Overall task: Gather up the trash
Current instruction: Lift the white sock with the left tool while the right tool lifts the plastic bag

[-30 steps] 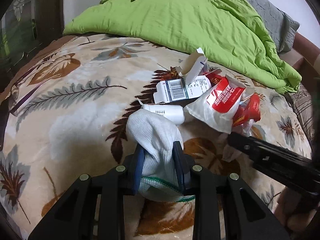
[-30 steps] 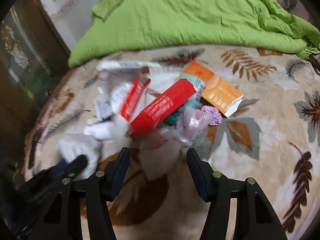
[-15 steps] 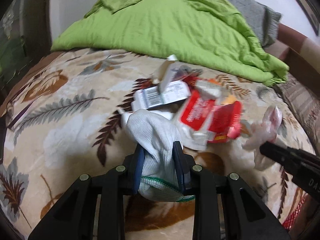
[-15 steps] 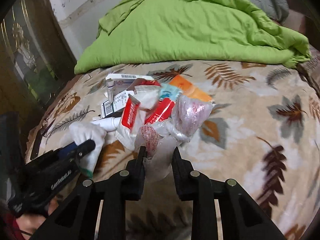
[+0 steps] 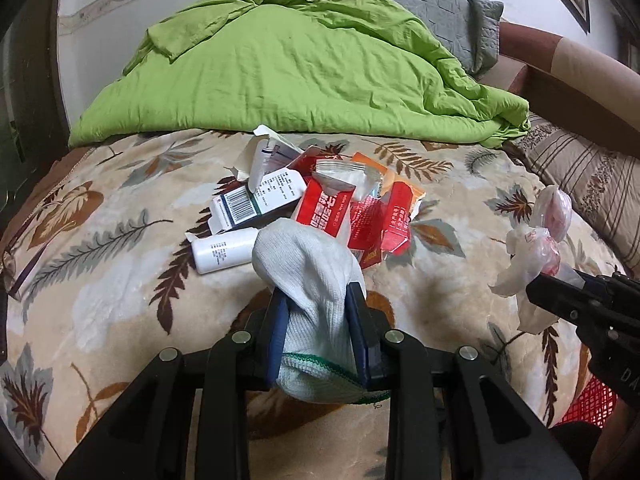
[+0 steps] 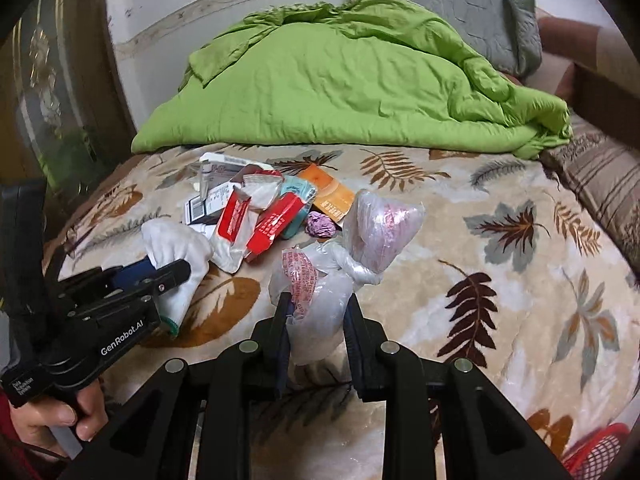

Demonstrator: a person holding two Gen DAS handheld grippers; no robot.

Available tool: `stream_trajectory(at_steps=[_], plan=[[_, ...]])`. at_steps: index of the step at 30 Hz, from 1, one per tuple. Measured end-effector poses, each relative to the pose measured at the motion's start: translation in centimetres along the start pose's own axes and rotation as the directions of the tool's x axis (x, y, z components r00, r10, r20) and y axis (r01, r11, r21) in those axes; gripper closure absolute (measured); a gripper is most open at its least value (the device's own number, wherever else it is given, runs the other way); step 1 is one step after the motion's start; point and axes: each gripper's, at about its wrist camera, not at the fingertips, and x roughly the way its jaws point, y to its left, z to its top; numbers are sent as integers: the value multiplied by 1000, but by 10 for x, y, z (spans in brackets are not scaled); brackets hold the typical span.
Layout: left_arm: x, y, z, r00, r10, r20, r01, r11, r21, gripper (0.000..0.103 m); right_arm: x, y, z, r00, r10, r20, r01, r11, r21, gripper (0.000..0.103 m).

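Your right gripper (image 6: 316, 316) is clamped on a crumpled clear plastic bag with pink contents (image 6: 360, 236), lifted off the leaf-patterned blanket (image 6: 520, 280). The red mesh basket (image 6: 596, 452) sits low and to the right, nearer this arm; I judge the carry goes that way. Your left gripper (image 5: 318, 320), level, pinches a white knitted glove with green cuff (image 5: 312, 280), upright. The remaining pile of red wrappers and cartons (image 5: 332, 200) lies ahead.

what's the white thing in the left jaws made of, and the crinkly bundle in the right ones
White knitted sock or glove in the left gripper: looks like soft matte cotton knit, with ribbed weave and green hem. Clear crumpled bag in the right gripper: thin glossy plastic film, translucent and wrinkled.
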Motion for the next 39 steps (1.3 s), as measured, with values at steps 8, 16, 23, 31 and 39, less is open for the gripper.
stream_trajectory(at_steps=[8,16,23,31,39], plan=[[-1,4,-1,1000,8,1,-8,1000,-14,75,-8,-1,-4,999,-9,37,9,1000,-1,77],[-1,2,-2,1000,8,2,-8,1000,-10,75,-6,-11,-4,1000,9,27,-10,998,59,77],[0,0,-3,1000,4,3,-4,1000,8,75,-7,-17,-5,999,21,30,-23,995,96,77],[0,-6,-4,1000,20,11,-20,999,35,75,-12,-10,-4,998,-2,57,-1,999,51,77],[0,-6,-4,1000,26,13,-27,999,39,75,-13,-9,-4,998,-3,59,0,999,54,77]])
